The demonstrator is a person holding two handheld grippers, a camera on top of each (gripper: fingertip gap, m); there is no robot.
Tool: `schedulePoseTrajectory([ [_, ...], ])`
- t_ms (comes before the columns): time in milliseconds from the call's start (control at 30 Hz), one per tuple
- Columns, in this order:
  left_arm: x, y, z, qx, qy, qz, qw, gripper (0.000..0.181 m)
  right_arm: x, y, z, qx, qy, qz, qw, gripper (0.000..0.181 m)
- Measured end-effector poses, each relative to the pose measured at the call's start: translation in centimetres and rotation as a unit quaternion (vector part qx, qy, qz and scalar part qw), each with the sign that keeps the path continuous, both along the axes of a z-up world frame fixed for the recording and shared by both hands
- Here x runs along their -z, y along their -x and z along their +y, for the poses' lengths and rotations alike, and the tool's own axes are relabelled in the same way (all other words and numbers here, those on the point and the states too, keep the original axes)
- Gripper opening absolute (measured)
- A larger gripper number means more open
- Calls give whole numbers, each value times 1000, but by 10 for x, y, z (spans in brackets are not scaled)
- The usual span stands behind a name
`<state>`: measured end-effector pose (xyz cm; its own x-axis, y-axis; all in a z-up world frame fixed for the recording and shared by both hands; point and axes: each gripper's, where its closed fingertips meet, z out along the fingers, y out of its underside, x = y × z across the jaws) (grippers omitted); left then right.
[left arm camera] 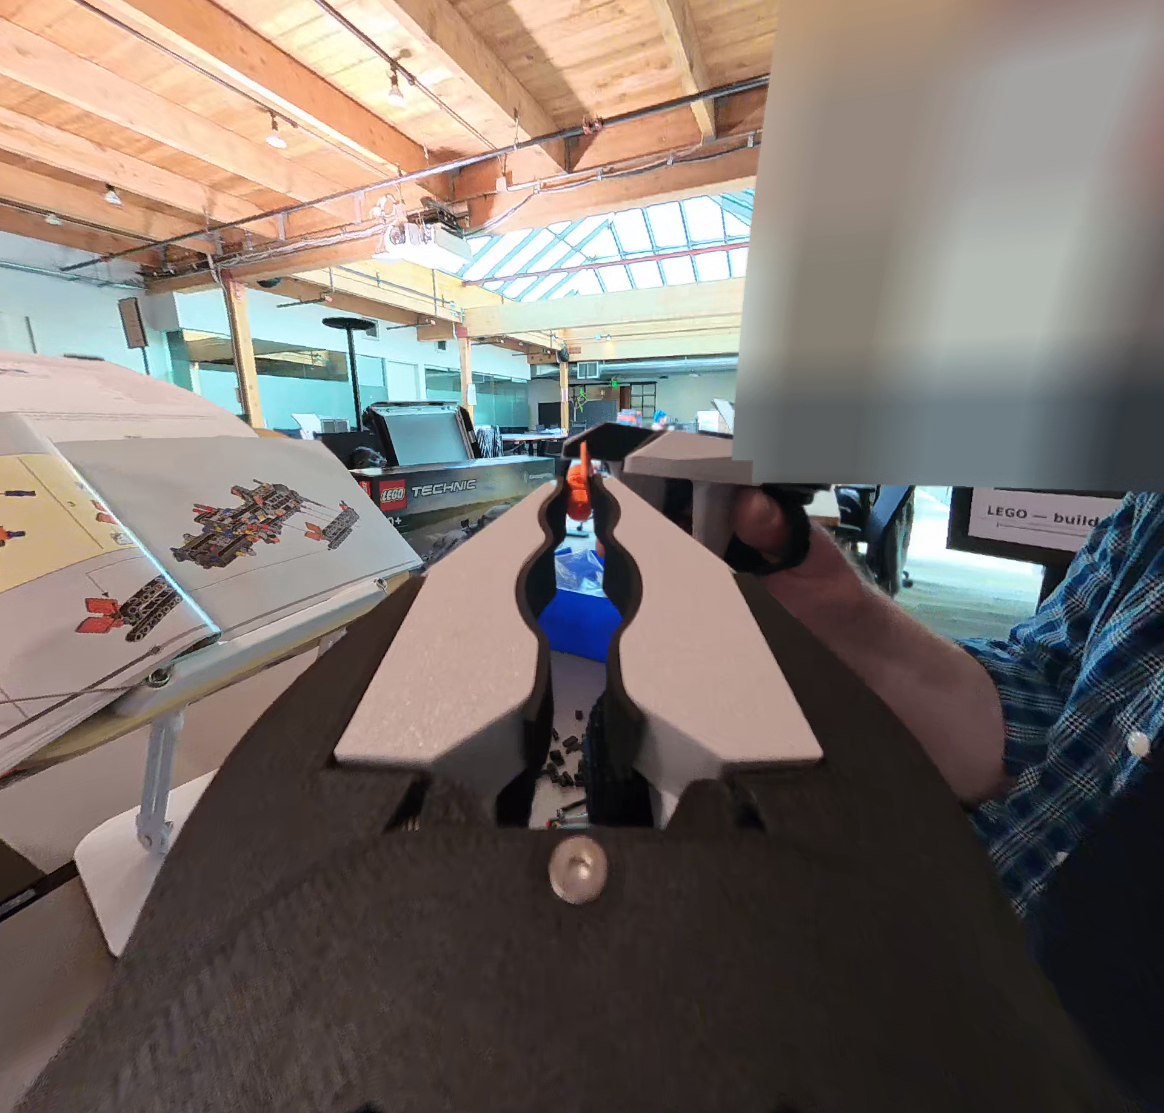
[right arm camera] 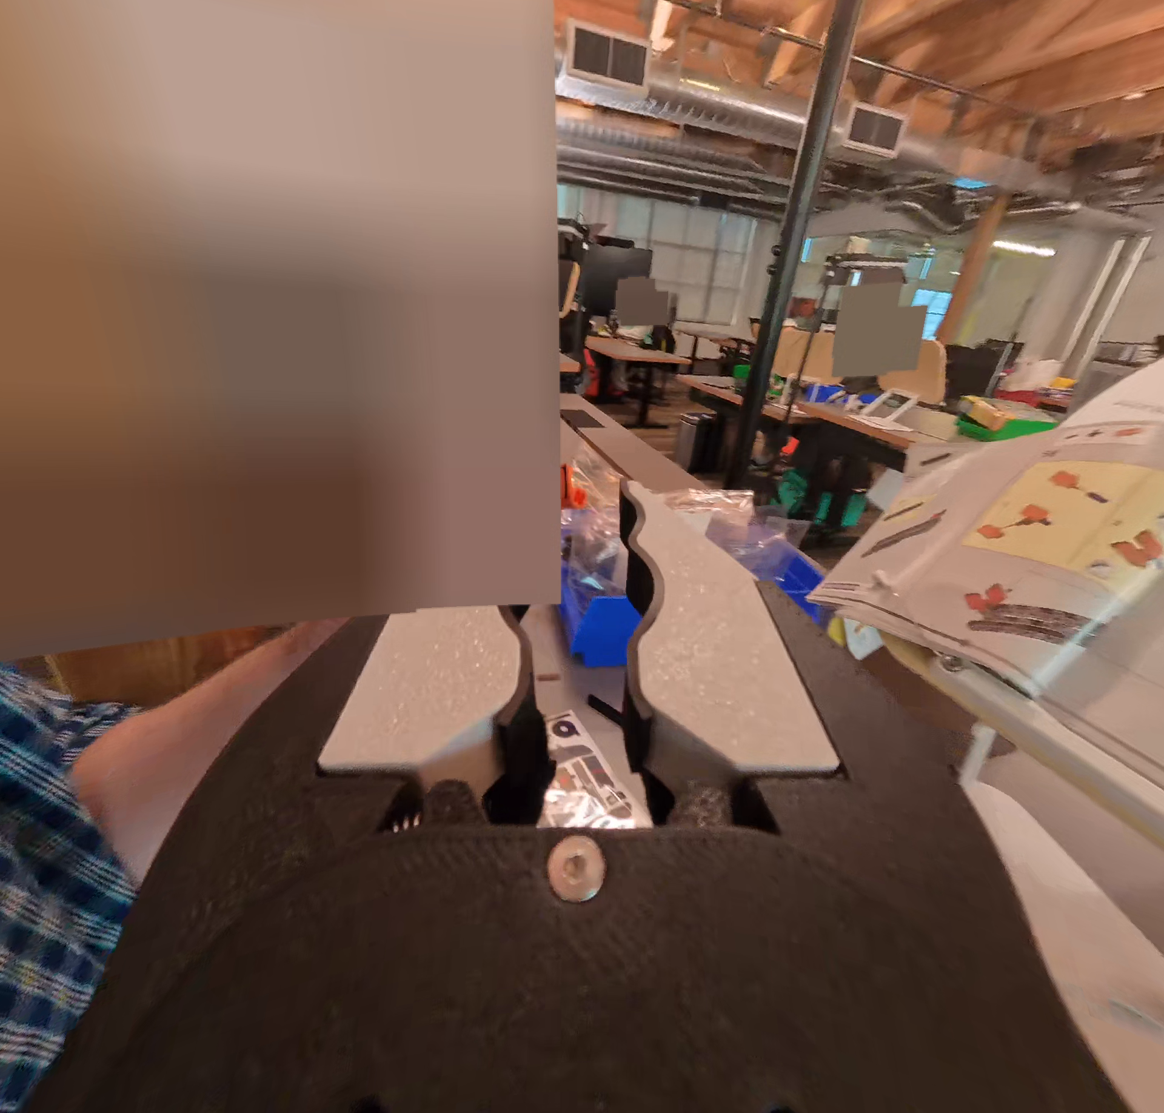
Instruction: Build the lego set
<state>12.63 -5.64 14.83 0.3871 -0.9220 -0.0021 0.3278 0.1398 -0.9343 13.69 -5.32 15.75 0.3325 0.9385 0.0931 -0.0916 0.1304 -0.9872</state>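
My left gripper [left arm camera: 578, 492] is shut on a small orange Lego piece [left arm camera: 577, 498], pinched at the fingertips. A thin orange axle [left arm camera: 583, 453] sticks up from it. My right gripper shows just beyond in the left wrist view [left arm camera: 655, 453], held by a hand [left arm camera: 765, 531], its dark tip close above the axle. In the right wrist view, my right gripper [right arm camera: 592, 497] has a gap between its fingers [right arm camera: 686, 642]. Its left fingertip is hidden behind a blurred patch. An orange bit [right arm camera: 572, 486] shows at the patch's edge.
An open instruction booklet [left arm camera: 208, 547] [right arm camera: 1008, 547] rests on a white stand [left arm camera: 151, 818] at the left. The Lego box [left arm camera: 453, 491], a blue bin [left arm camera: 576, 623] [right arm camera: 604, 629] and plastic bags [right arm camera: 724, 516] lie ahead. Small black parts [left arm camera: 564, 761] and a sticker sheet [right arm camera: 586, 780] lie below. The grippers are tip to tip, or close to it.
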Motion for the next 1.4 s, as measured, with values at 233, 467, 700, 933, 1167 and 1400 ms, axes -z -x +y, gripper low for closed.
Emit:
schedulePoseTrajectory([
  [233,1,-14,-5,10,2,24,1000,7,1,5,-4,-90,60,53,993,10],
  [467,-1,-18,0,74,61,-25,995,6,-2,-2,0,-200,177,158,951,0],
  [700,6,-18,18,114,139,-82,980,7,8,-6,19,-259,287,249,888,0],
  [933,5,-12,26,181,182,-179,950,8,18,-14,35,-261,337,301,853,0],
  [1167,13,-19,24,136,150,-132,970,13,18,-22,36,-240,331,306,860,0],
  [1400,15,-23,25,52,81,-77,992,18,11,-22,28,-251,338,315,851,0],
])
